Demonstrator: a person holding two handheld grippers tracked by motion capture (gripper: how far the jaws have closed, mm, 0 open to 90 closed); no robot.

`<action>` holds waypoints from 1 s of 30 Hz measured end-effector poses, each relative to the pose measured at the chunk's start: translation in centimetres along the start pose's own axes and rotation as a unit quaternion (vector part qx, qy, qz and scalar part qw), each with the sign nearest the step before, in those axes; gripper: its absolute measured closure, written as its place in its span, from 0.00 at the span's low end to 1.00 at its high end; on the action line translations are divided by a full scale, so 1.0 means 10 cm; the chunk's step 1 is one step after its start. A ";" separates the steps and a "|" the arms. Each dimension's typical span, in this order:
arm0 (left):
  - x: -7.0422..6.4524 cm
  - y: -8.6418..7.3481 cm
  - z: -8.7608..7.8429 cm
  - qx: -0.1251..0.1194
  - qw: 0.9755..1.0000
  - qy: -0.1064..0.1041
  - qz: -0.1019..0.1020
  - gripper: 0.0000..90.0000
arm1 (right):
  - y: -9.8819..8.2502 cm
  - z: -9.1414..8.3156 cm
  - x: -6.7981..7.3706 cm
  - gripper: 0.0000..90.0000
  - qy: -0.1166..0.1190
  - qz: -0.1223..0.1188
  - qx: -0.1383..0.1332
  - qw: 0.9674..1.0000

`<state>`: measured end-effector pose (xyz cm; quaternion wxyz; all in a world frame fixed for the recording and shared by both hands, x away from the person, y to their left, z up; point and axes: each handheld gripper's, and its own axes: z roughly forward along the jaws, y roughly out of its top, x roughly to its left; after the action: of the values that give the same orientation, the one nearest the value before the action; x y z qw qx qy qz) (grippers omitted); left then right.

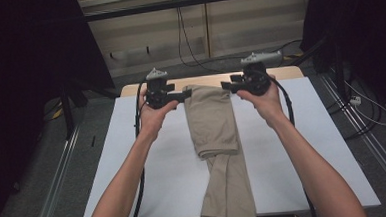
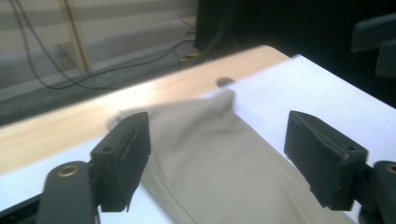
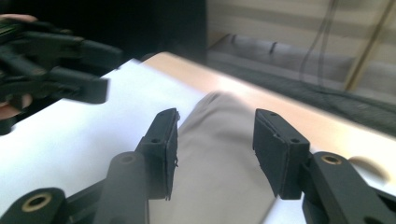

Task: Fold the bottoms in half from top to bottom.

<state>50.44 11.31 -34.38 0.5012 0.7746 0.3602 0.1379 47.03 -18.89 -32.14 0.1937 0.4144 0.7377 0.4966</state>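
We hold the left gripper (image 1: pixel 186 95) and right gripper (image 1: pixel 226 86) open and empty at the far corners of the folded trousers (image 1: pixel 213 125), flanking them to regrip.

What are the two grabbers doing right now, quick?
Left gripper: open, holding nothing, over the trousers.
Right gripper: open, holding nothing, over the same trousers.
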 end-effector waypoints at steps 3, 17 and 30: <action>-0.10 -0.23 -0.07 0.004 1.000 -0.011 -0.005 0.21 | -0.29 -0.08 0.15 0.59 0.026 -0.009 0.014 1.000; -0.57 -1.03 -0.46 0.043 0.998 -0.038 0.015 0.13 | -1.37 -0.41 1.04 0.78 0.146 -0.066 0.110 0.981; -0.88 -1.46 -0.64 0.082 0.994 -0.063 0.021 0.14 | -1.85 -0.59 1.63 0.69 0.191 -0.132 0.165 0.959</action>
<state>34.46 13.03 -42.93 0.4543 0.8279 0.3215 0.0696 25.69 -12.22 -44.07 0.0418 0.2368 0.8806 0.4083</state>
